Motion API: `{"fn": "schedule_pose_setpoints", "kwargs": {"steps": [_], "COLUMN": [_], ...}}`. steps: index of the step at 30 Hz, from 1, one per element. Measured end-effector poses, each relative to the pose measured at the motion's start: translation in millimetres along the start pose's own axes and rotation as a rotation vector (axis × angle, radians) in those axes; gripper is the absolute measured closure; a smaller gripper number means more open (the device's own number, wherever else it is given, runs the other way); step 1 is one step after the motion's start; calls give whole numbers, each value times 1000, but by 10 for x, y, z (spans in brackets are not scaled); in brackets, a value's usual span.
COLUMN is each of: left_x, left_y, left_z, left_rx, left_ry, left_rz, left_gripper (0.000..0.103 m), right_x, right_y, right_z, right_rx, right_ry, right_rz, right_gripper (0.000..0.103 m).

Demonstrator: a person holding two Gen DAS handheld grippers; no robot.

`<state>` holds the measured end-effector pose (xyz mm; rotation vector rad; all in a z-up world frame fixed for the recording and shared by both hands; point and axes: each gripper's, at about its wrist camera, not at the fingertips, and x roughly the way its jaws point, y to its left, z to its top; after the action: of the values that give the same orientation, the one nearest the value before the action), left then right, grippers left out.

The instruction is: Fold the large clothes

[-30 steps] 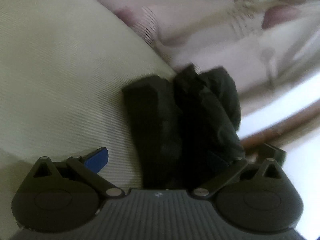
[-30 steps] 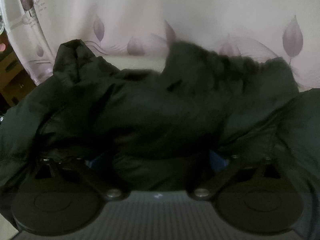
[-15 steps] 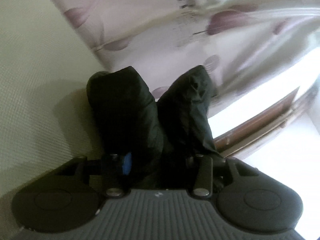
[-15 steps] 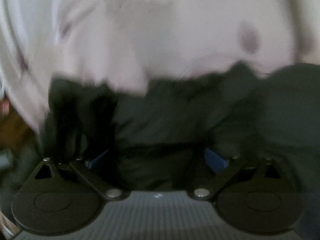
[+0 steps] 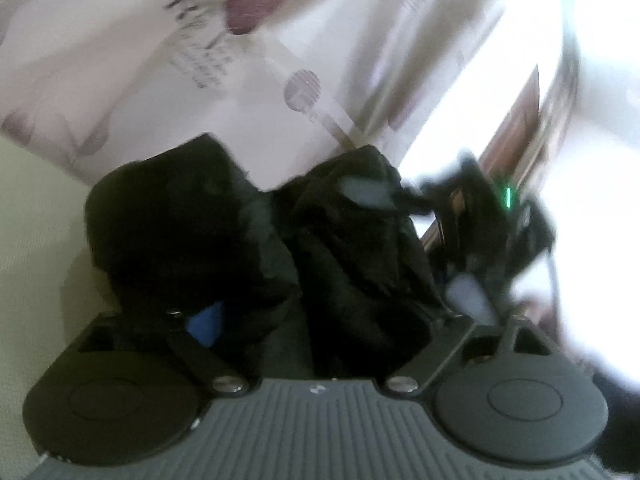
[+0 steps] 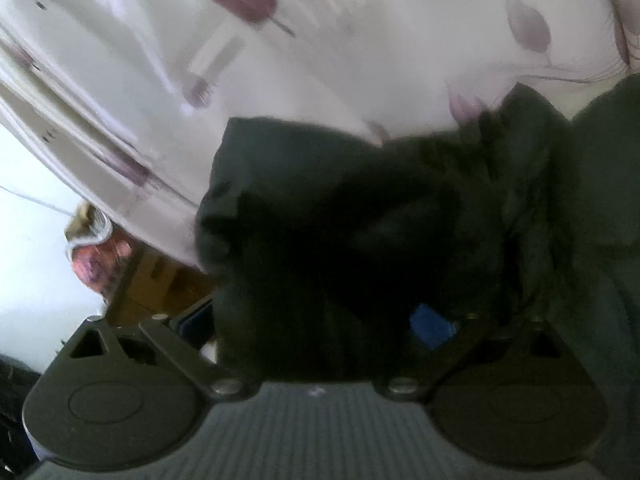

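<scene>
The black garment [image 5: 248, 248] fills the centre of the left wrist view, bunched into two dark lobes that rise from between the fingers of the left gripper [image 5: 320, 320]. The fingers there stand moderately apart with thick fabric packed between them, and a blue pad [image 5: 206, 324] shows at the lower left of the bunch; the left gripper is judged to be pinching the garment. In the right wrist view the same garment [image 6: 360, 220] occupies the centre and right of the frame, draped over the right gripper [image 6: 320, 328], whose fingers are likewise pressed onto a wad of cloth (one blue pad [image 6: 432, 326] is visible at centre right). A pale floral curtain [image 5: 160, 60] spans the top of both views, and a cream surface [image 5: 36, 240] lies at the left edge of the left view. A second dark device with a green light [image 5: 508, 198], probably the other gripper, appears at the right of the left view, near the garment. Both frames are blurred, so seams and edges cannot be identified. Risk assessment: the padded cloth looks bulky and slippery, so a pinch on a thick wad may slide off under the garment's weight. Because the held points are bunched rather than flat edges, the fold may land crooked. The tools being near one another may also let slack cloth sag and snag on a finger.
</scene>
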<state>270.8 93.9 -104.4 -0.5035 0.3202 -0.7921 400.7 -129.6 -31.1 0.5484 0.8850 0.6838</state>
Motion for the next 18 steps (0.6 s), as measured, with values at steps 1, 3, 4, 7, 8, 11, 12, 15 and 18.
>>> {"fn": "schedule_pose_setpoints", "kwargs": {"steps": [1,3,4,7,8,11,12,15,18], "left_x": [26,89,134,248,292,409,438,488,433], "left_y": [-70,-244,-299,-534,-618,-804,-823,-804,-827], "left_z": [-18,-66,-91,-204,-245,-377,-405,-421,-452], "left_rx": [28,93,122,252,307,413,419,371,351], "left_ry": [2,0,-2,-14,-15,-20,-27,-43,-55], "left_rz": [1,15,27,54,73,108,107,103,111], "left_gripper": [13,12,11,5,3,2,2,2,4], "right_x": [8,63,96,247,292,406,434,474,418], "right_y": [66,229,302,437,484,637,673,677,487], "right_z": [39,83,83,147,148,80,35,-57,-68], "right_rx": [-22,-110,-163,-262,-302,-414,-457,-577,-640], "right_ry": [24,86,104,163,179,207,215,198,171], "right_rz": [-34,-117,-166,-278,-310,-414,-442,-516,-511], "right_gripper": [2,2,2,2,2,2,2,51,64]}}
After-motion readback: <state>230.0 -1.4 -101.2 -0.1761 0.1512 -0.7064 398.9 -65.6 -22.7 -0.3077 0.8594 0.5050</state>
